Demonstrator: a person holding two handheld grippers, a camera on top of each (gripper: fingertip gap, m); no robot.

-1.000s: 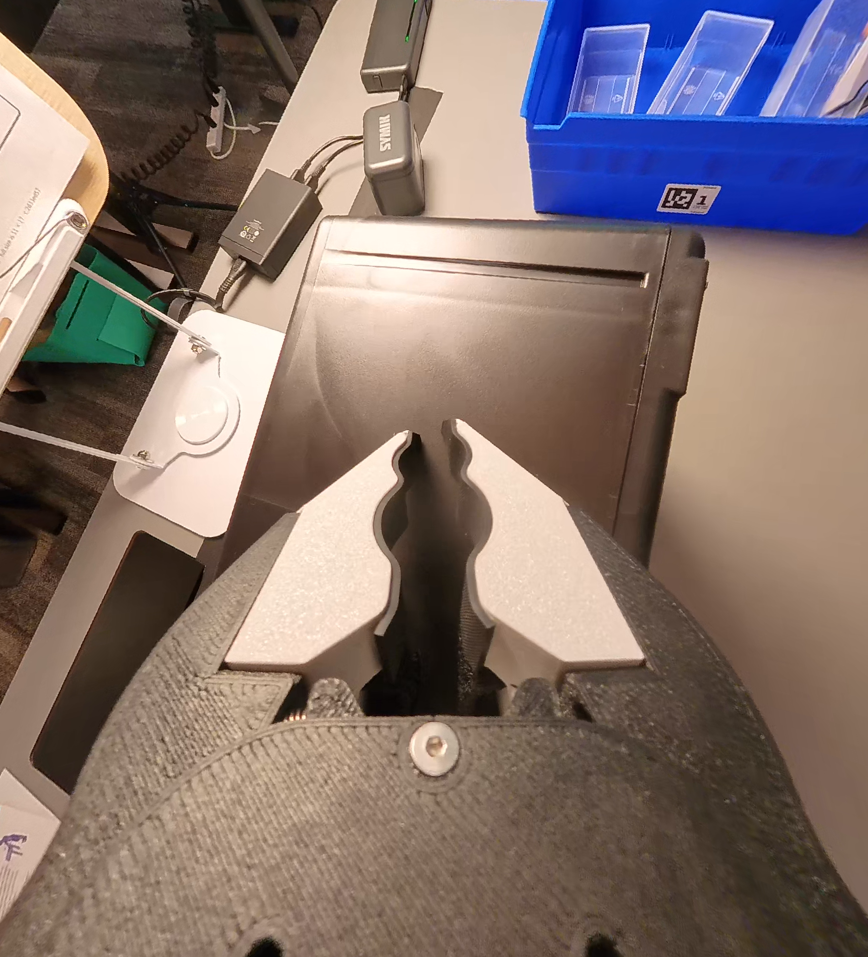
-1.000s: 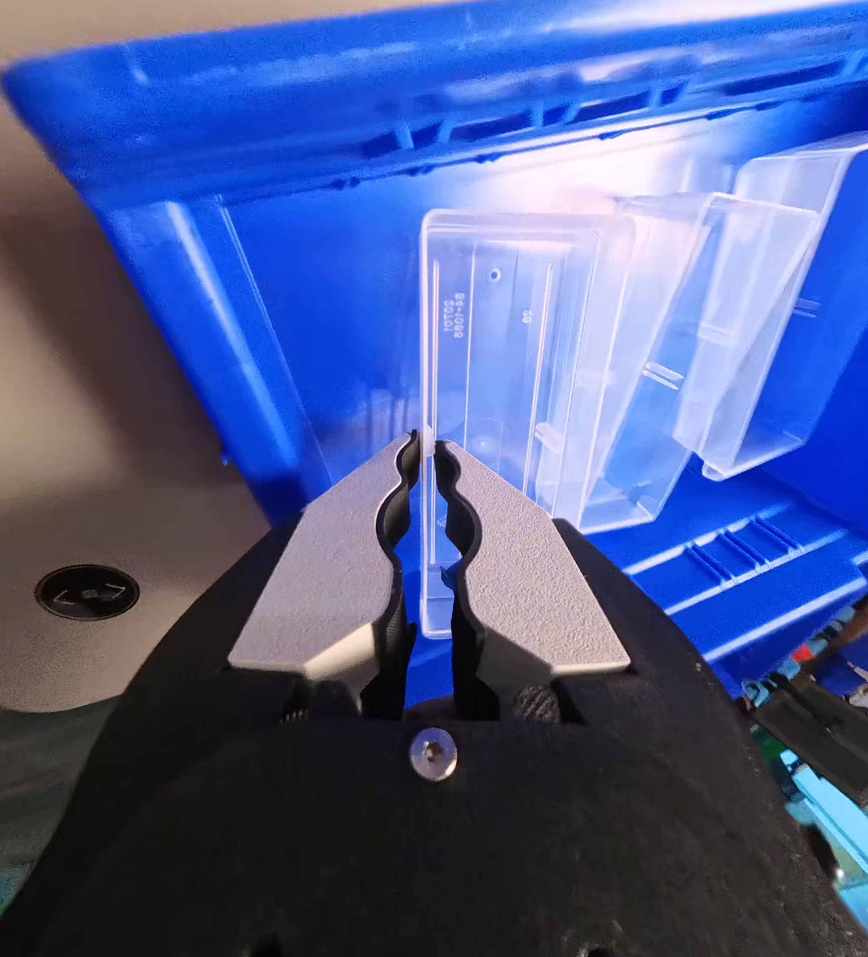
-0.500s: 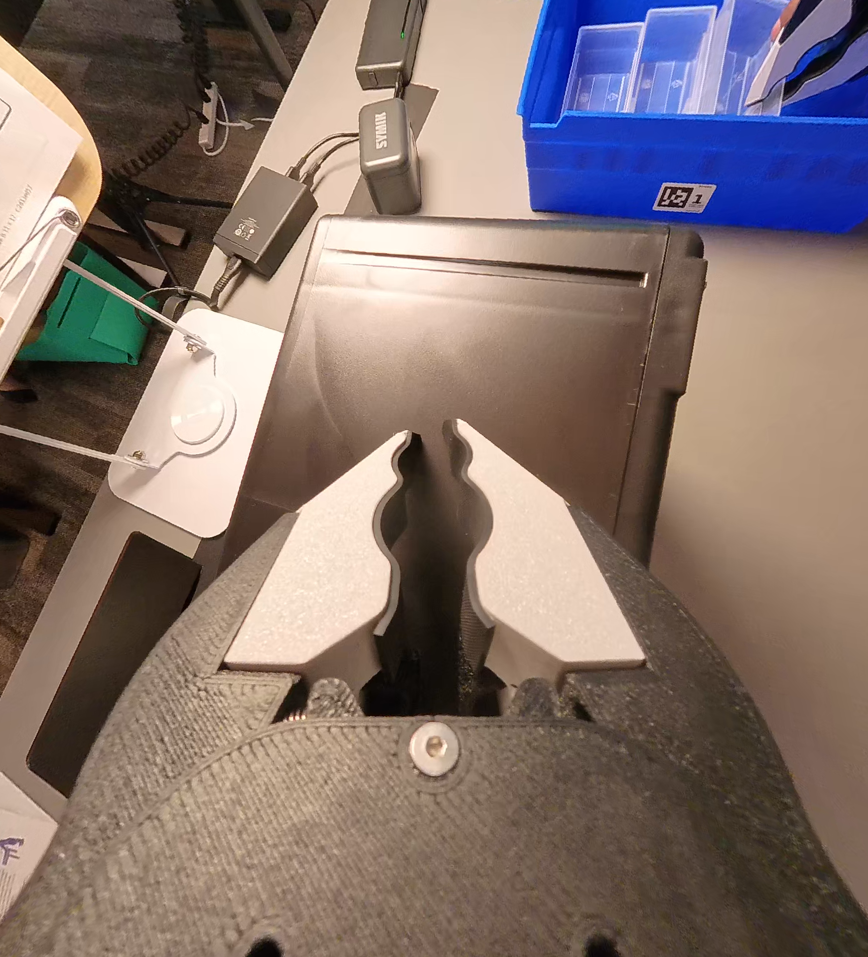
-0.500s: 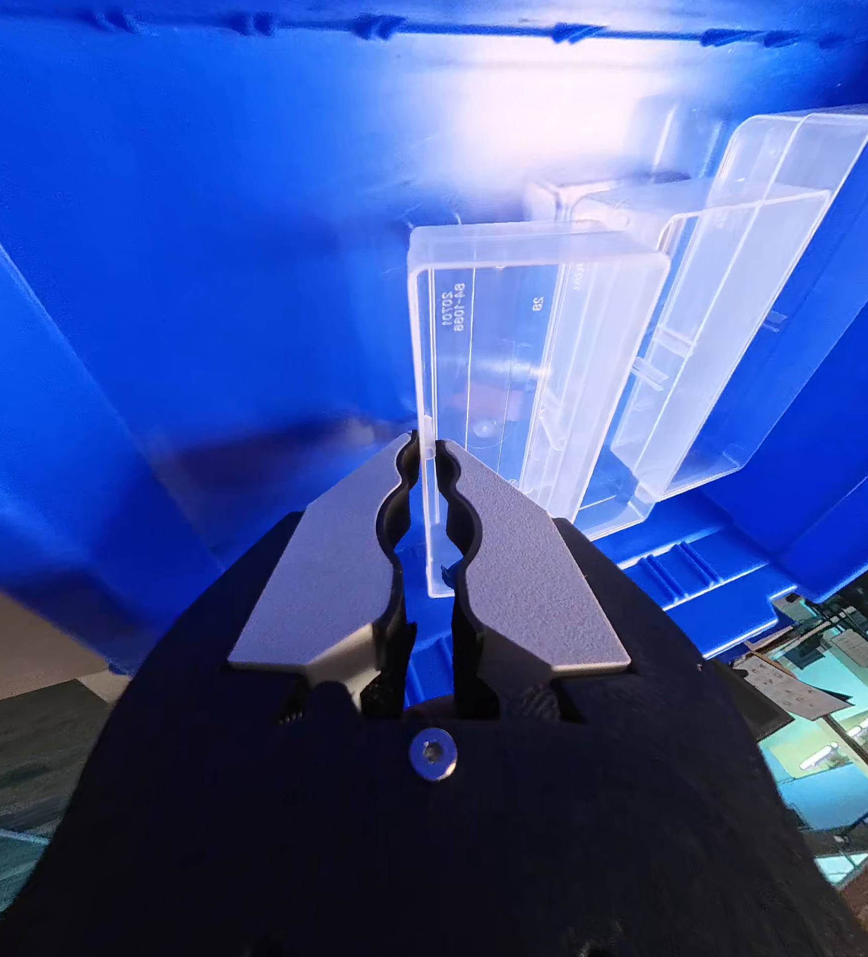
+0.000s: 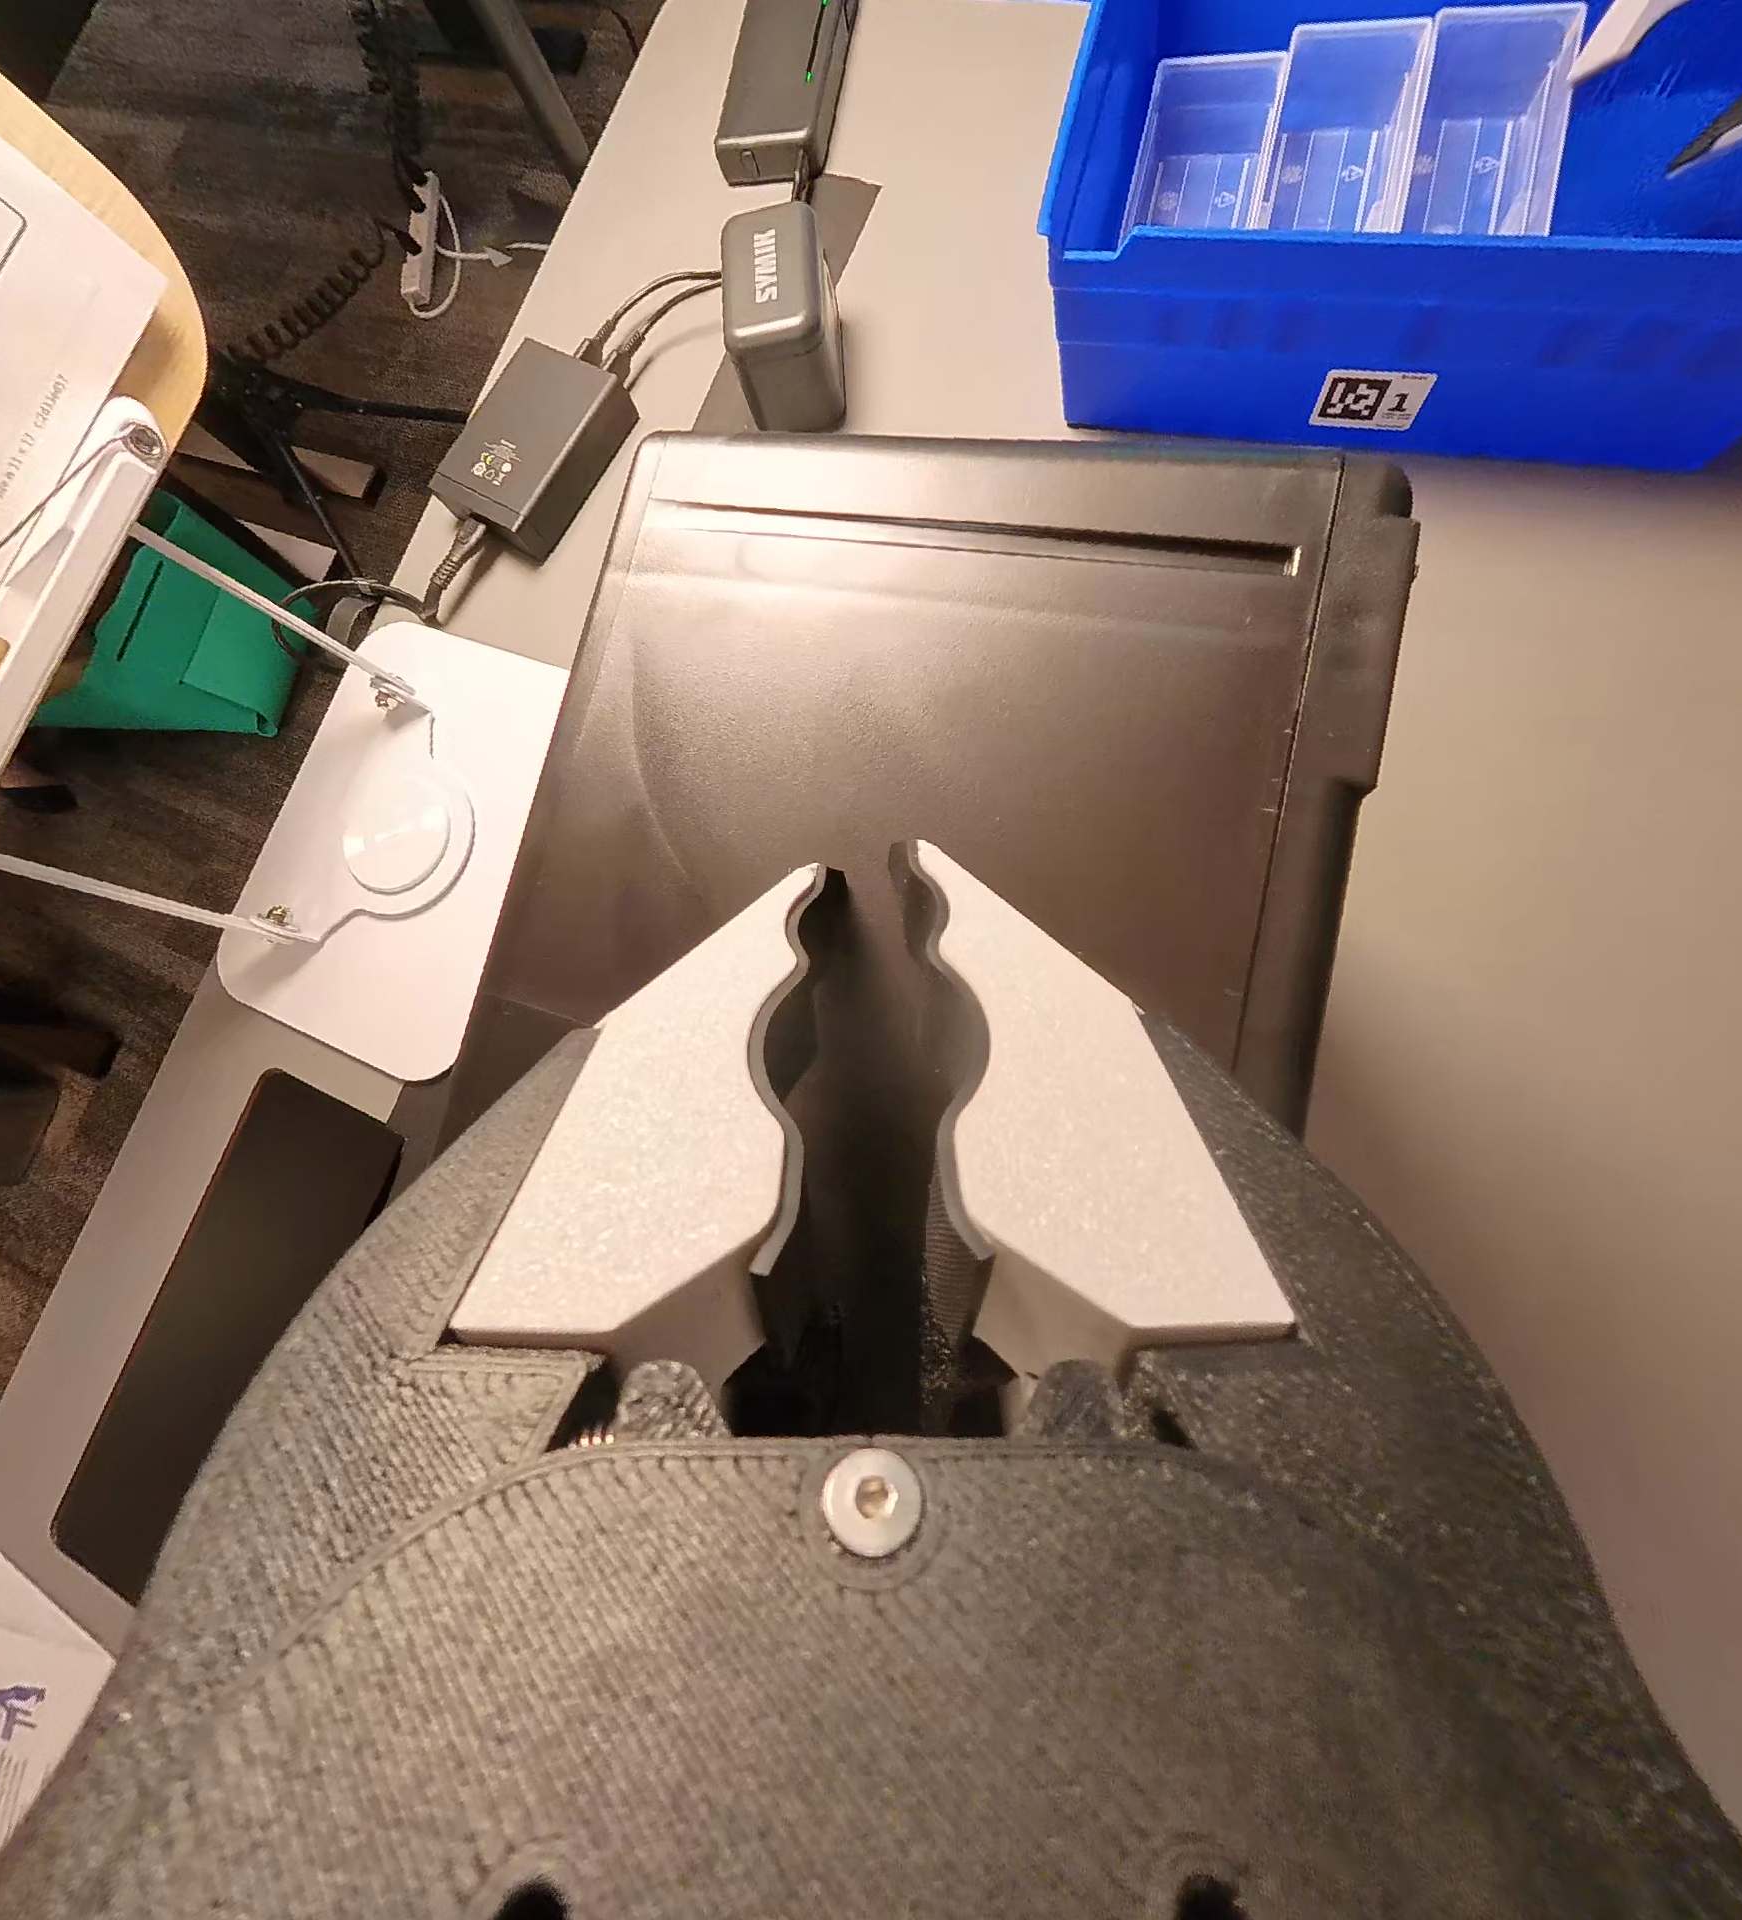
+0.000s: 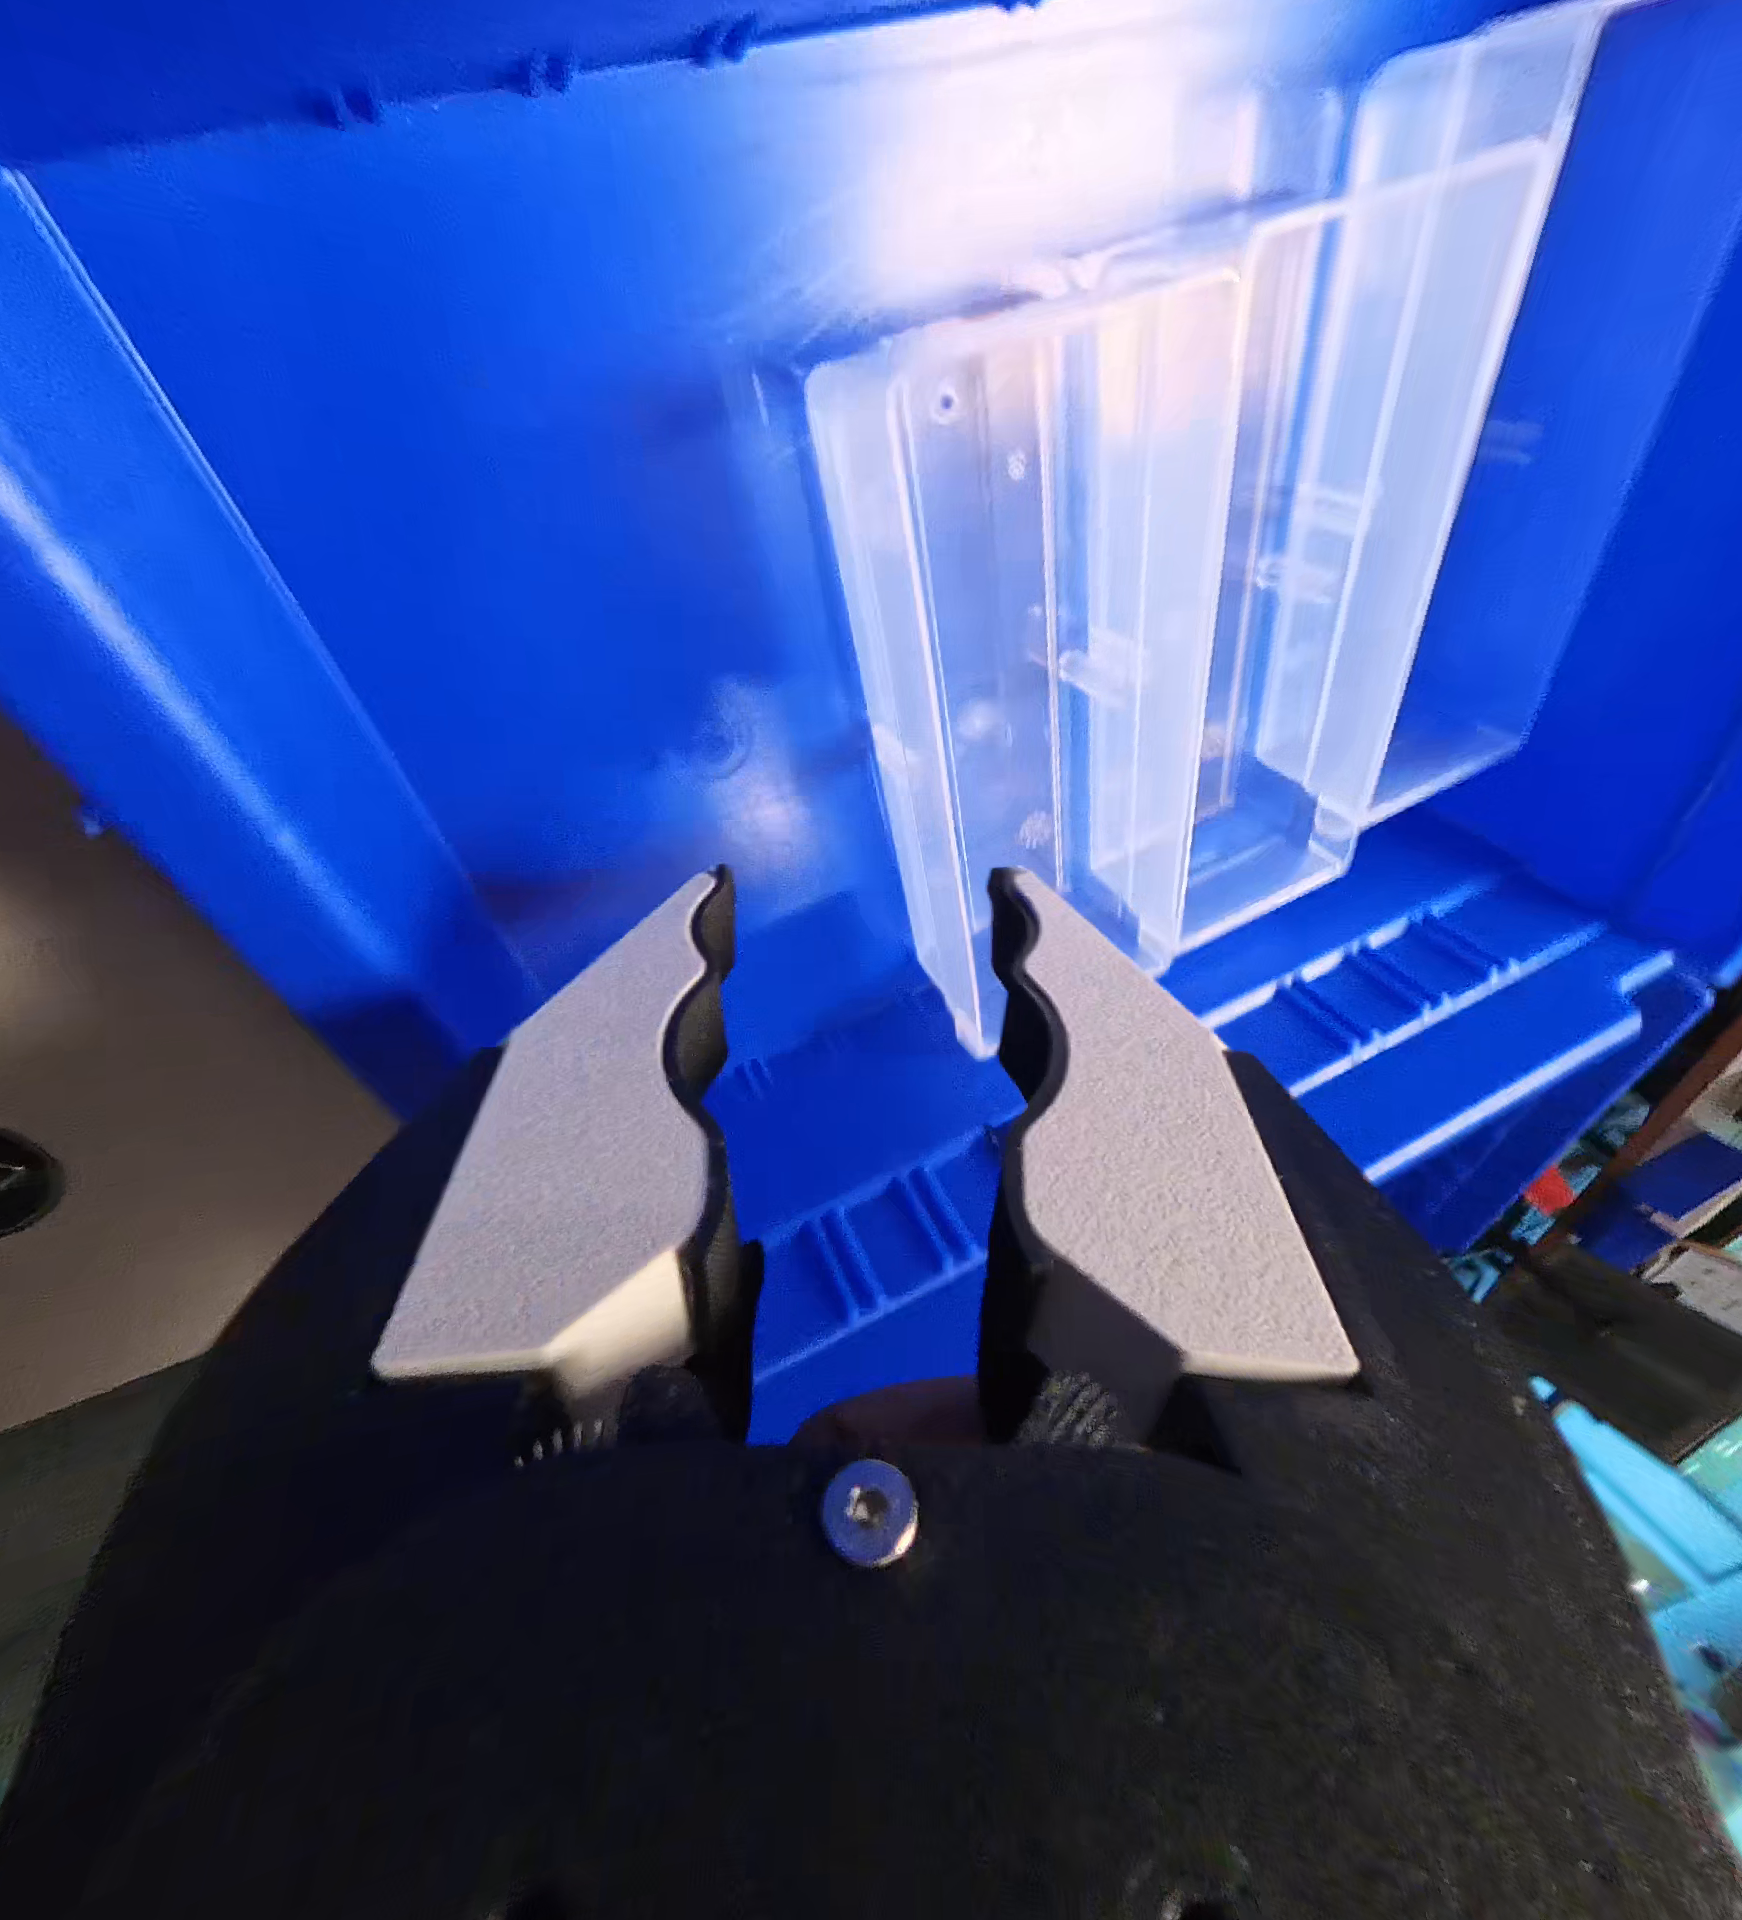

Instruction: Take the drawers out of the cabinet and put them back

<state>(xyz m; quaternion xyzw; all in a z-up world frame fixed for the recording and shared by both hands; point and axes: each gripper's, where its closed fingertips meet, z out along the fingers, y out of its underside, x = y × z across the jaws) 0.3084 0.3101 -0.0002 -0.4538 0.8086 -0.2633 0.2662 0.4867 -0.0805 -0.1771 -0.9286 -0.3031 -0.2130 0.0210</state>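
Clear plastic drawers [image 6: 1106, 623] stand side by side in the blue bin [image 6: 379, 468], beside the right tool's [image 6: 862, 883] parted fingers.

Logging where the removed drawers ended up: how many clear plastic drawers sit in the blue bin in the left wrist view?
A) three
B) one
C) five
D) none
A: three clear drawers stand side by side in a row inside the blue bin, behind the black cabinet.
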